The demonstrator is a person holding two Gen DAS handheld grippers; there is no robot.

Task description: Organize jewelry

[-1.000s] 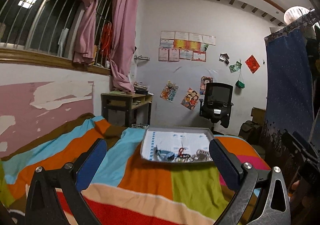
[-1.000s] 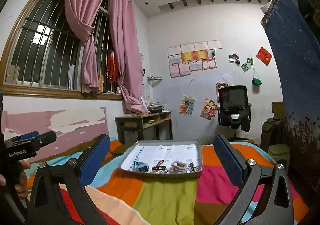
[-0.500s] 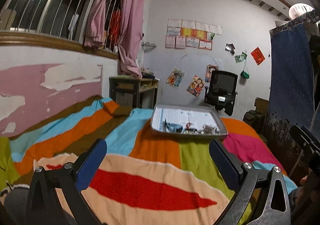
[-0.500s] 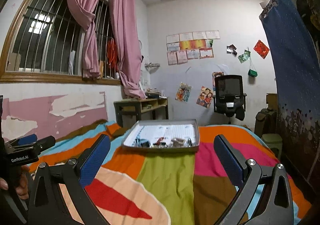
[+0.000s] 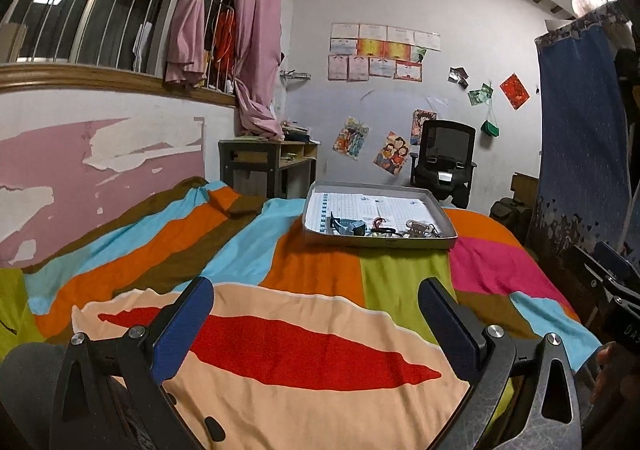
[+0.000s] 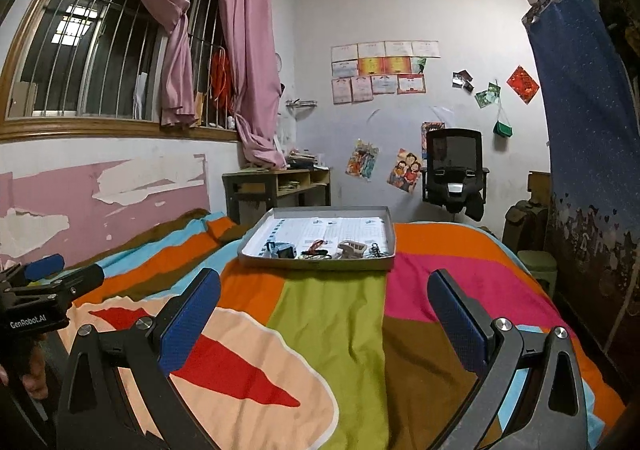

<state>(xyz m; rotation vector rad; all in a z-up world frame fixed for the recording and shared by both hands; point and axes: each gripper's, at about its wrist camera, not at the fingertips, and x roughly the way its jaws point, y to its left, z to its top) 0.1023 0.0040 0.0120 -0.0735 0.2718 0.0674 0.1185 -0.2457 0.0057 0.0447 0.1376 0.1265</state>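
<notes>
A shallow grey tray (image 5: pixel 448 240) lined with printed paper lies on the far part of a bed, also seen in the right wrist view as the tray (image 6: pixel 390 250). Along its near side lie small pieces: a blue watch (image 5: pixel 347 226), a red-and-black piece (image 5: pixel 378 225), a beige clip (image 5: pixel 418 227) and a dark chain (image 6: pixel 375 250). My left gripper (image 5: pixel 316 310) is open and empty, well short of the tray above the bedspread. My right gripper (image 6: pixel 324 304) is open and empty too, facing the tray from a similar distance.
A striped multicolour bedspread (image 5: pixel 320 278) covers the bed. A window wall with pink curtains (image 5: pixel 256 50) runs along the left. A wooden desk (image 5: pixel 268 166) and a black office chair (image 5: pixel 444 158) stand beyond the bed. A blue hanging cloth (image 6: pixel 588 110) borders the right.
Both grippers have pulled back and tilted down, so the tray sits farther off and more bedspread shows in front. Both stay open and empty.
</notes>
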